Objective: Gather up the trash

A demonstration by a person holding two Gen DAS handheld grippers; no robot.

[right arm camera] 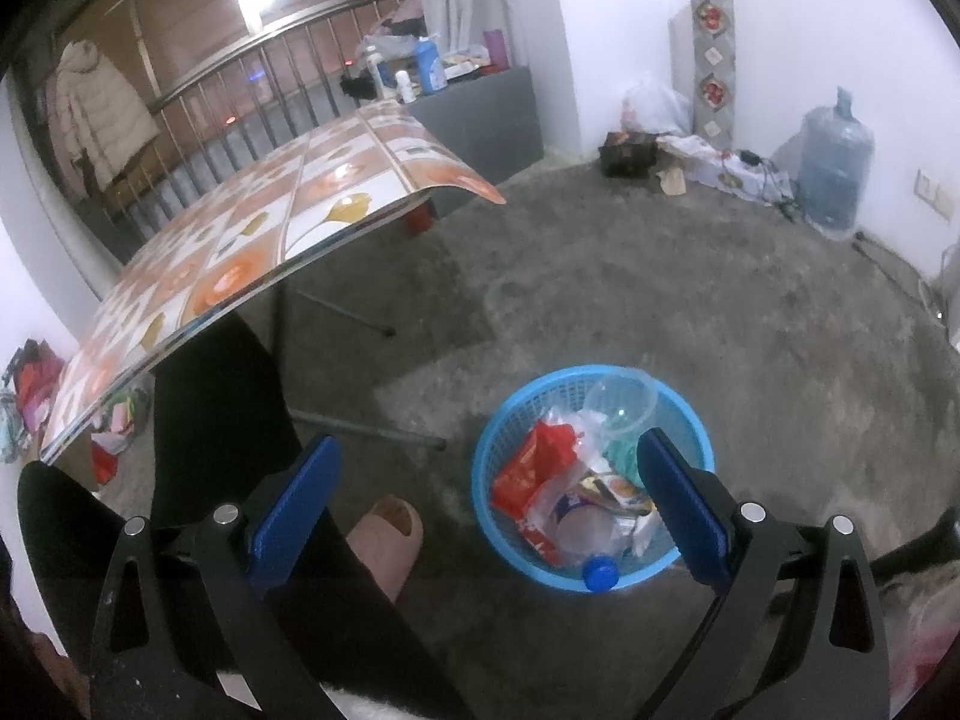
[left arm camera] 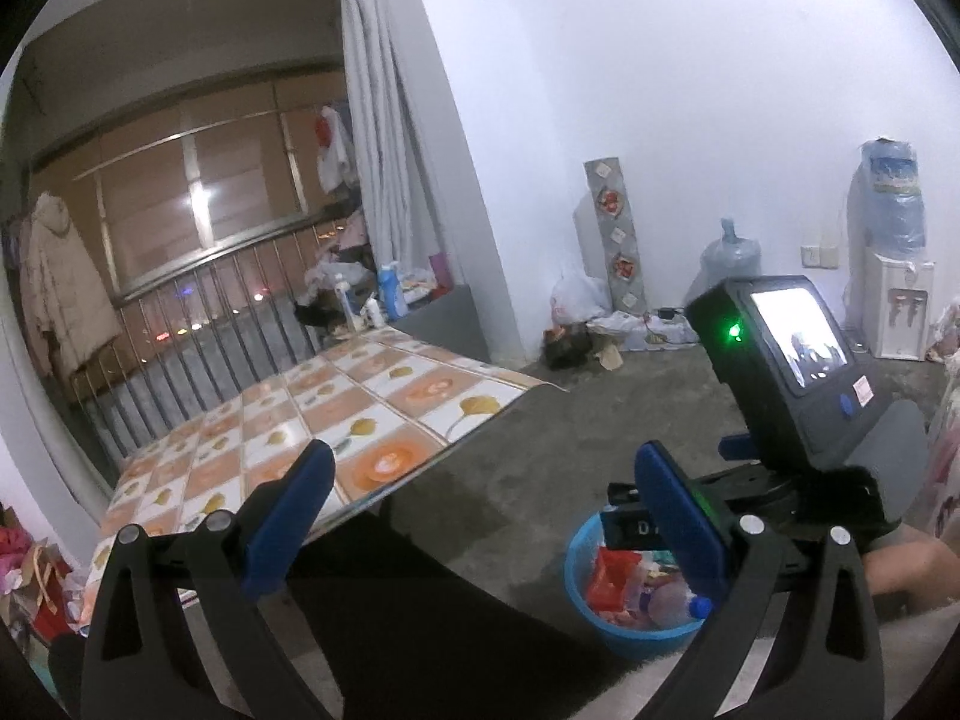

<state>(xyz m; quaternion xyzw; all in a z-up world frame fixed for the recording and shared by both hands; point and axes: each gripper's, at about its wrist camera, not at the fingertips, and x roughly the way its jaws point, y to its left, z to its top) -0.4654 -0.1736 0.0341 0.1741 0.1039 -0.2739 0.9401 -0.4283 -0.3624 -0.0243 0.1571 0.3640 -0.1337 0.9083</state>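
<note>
A blue plastic basket (right arm camera: 498,450) stands on the grey floor, filled with trash: a red wrapper (right arm camera: 525,474), a clear plastic cup (right arm camera: 618,402) and a clear bottle with a blue cap (right arm camera: 600,573). My right gripper (right arm camera: 486,462) hangs open above the basket's left side, nothing between its blue-padded fingers. My left gripper (left arm camera: 480,468) is open too and holds nothing, near the table edge. The same basket (left arm camera: 579,594) shows low in the left wrist view, partly hidden by the right gripper's black body (left arm camera: 780,372).
A table with an orange-and-white patterned top (right arm camera: 312,198) stands to the left; its metal legs (right arm camera: 366,432) reach the floor. A person's dark trouser legs (right arm camera: 222,396) and a foot (right arm camera: 384,540) are below me. A water jug (right arm camera: 834,168) and clutter line the far wall.
</note>
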